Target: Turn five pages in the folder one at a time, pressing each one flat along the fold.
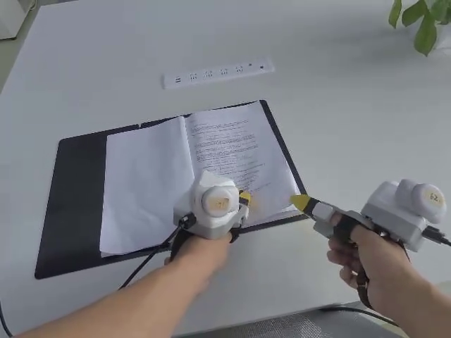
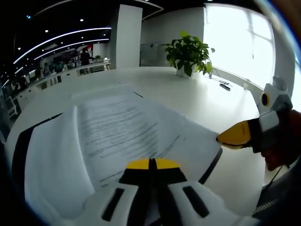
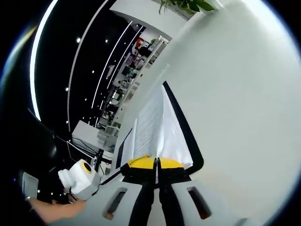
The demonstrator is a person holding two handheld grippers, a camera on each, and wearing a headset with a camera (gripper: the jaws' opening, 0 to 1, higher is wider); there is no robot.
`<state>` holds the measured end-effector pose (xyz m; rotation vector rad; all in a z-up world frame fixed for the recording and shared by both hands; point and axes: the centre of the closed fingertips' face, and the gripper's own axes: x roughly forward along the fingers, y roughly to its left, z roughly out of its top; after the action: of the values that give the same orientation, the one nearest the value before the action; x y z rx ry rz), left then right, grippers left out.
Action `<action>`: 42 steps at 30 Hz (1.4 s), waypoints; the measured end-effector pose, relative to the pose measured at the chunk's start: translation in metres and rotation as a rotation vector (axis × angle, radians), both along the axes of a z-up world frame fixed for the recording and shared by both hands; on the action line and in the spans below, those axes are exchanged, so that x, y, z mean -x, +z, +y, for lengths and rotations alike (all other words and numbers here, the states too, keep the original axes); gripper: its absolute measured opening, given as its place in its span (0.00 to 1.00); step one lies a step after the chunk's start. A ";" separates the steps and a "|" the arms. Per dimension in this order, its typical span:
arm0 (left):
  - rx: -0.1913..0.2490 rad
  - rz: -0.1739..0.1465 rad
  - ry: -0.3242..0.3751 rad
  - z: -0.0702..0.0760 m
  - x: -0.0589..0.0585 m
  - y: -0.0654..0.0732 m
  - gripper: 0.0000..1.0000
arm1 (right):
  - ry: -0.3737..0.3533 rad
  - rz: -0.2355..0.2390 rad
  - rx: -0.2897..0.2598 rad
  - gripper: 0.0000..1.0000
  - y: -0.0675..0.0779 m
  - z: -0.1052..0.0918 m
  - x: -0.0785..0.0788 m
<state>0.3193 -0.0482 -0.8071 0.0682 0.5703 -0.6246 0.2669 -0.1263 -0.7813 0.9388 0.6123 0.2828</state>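
On the desk [image 1: 352, 105] the folder [image 1: 77, 204] lies open, printed page [image 1: 232, 155] on its right half. The left gripper [image 1: 243, 199], fingers closed and empty, rests low on that page. The right gripper [image 1: 301, 203], fingers also closed, meets its lower corner. A turn is likely starting; next, pinch that corner.

A black folder [image 1: 70, 204] lay open on a white table [image 1: 352, 105]. Its pages [image 1: 148, 176] were white, and the right-hand sheet was lined with rows of fine dark print. A white power strip [image 1: 218, 72] nearly matched the tabletop, and green plant leaves [image 1: 416, 21] broke the pale scene. The left gripper [image 1: 244, 199] and right gripper [image 1: 301, 203] were pale grey-white, their black jaws tipped in bright yellow. A cable [image 1: 144, 264] was black.
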 end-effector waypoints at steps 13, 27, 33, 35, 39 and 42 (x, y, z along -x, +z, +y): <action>0.037 -0.051 0.030 0.028 -0.008 0.032 0.04 | 0.025 -0.090 -0.003 0.00 0.037 0.018 -0.001; 0.094 -0.114 0.081 0.077 -0.001 0.075 0.06 | 0.130 -0.246 -0.022 0.00 0.098 0.072 -0.005; 0.099 -0.140 0.119 0.110 0.006 0.088 0.07 | 0.208 -0.315 -0.015 0.00 0.119 0.109 -0.003; 0.110 -0.149 0.139 0.125 0.009 0.094 0.07 | 0.231 -0.327 -0.004 0.00 0.122 0.120 -0.002; 0.102 -0.161 0.173 0.155 0.013 0.099 0.07 | 0.293 -0.349 0.014 0.00 0.124 0.150 0.000; 0.103 -0.166 0.202 0.176 0.017 0.101 0.07 | 0.334 -0.357 0.023 0.00 0.123 0.170 0.002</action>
<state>0.3023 0.1282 -0.7060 -0.0341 0.3782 -0.4461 0.2653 0.0442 -0.6587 0.7371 0.4377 0.7238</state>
